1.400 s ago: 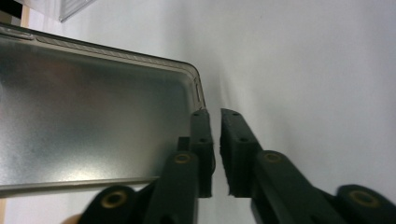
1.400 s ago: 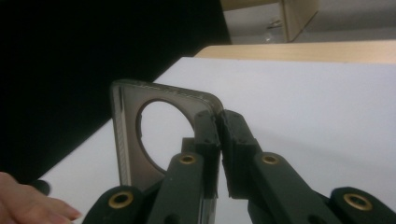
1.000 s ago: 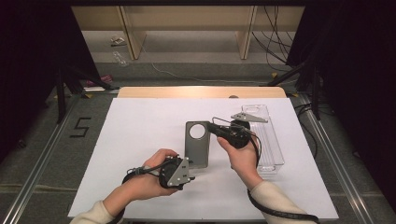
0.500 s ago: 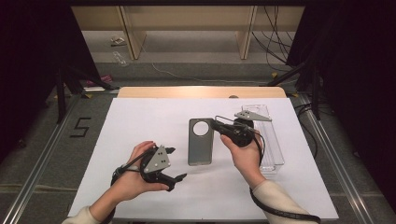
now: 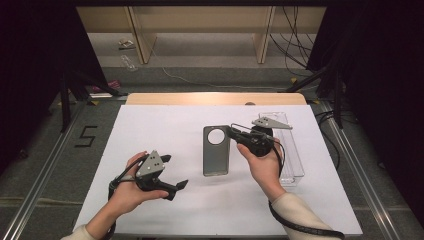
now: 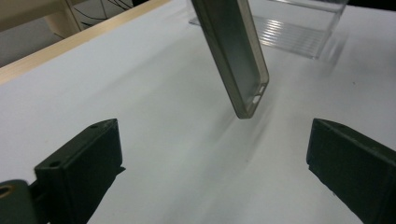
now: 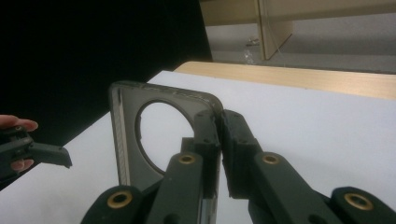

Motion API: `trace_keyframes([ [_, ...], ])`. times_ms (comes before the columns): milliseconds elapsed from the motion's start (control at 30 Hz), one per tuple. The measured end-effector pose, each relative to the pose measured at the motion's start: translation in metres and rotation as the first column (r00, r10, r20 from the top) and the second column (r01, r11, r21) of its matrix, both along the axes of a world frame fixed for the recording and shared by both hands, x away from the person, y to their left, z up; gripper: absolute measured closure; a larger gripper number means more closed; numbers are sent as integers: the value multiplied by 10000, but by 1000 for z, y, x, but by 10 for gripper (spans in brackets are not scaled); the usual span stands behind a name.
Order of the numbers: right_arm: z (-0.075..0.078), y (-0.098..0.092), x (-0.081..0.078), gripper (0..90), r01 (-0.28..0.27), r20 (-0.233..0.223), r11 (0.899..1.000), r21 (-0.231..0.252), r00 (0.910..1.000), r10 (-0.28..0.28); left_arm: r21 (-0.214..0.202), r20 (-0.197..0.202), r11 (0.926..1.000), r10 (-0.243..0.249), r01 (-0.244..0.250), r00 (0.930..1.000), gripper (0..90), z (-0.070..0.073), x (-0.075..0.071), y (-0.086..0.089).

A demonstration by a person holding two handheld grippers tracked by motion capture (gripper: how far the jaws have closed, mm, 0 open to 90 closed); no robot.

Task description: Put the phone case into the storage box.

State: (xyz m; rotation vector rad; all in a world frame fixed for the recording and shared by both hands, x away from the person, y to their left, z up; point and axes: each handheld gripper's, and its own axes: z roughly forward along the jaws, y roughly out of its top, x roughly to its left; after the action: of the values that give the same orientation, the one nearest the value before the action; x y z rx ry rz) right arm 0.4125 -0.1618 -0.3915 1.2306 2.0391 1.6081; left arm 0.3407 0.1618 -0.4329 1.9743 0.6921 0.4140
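A grey phone case [image 5: 216, 150] with a round camera hole is near the middle of the white sheet. My right gripper [image 5: 232, 131] is shut on its upper right edge; in the right gripper view the jaws [image 7: 219, 123] pinch the case's rim [image 7: 123, 135]. In the left gripper view the case [image 6: 238, 56] hangs tilted, its near corner off the sheet. My left gripper [image 5: 174, 171] is at the lower left, apart from the case. Its jaws have just been opening and now stand wide [image 6: 215, 158] with nothing between them.
A clear plastic tray [image 5: 290, 150] lies on the right part of the white sheet [image 5: 150, 125], just behind my right hand. The table's wooden far edge [image 5: 215, 98] borders the sheet. Beyond it stand wooden shelf legs and cables on the floor.
My left gripper has moved left, away from the case's lower end, and its jaws have spread wide. The right gripper has stayed put, still pinching the case.
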Motion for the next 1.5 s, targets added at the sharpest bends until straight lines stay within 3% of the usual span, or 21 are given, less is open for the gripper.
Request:
trace_keyframes([
  [200,1,-2,1,857,36,80,10000,-66,10000,-35,-454,67,9975,550,-546,9985,28,1,1,9],
  [633,5,-6,1,856,124,214,9998,-183,9997,-120,-839,110,9886,1265,-1251,9919,35,-2,3,16],
  [1500,12,-15,3,856,224,427,9992,-328,9989,-210,-692,48,9866,1481,-1474,9890,46,-5,5,17],
])
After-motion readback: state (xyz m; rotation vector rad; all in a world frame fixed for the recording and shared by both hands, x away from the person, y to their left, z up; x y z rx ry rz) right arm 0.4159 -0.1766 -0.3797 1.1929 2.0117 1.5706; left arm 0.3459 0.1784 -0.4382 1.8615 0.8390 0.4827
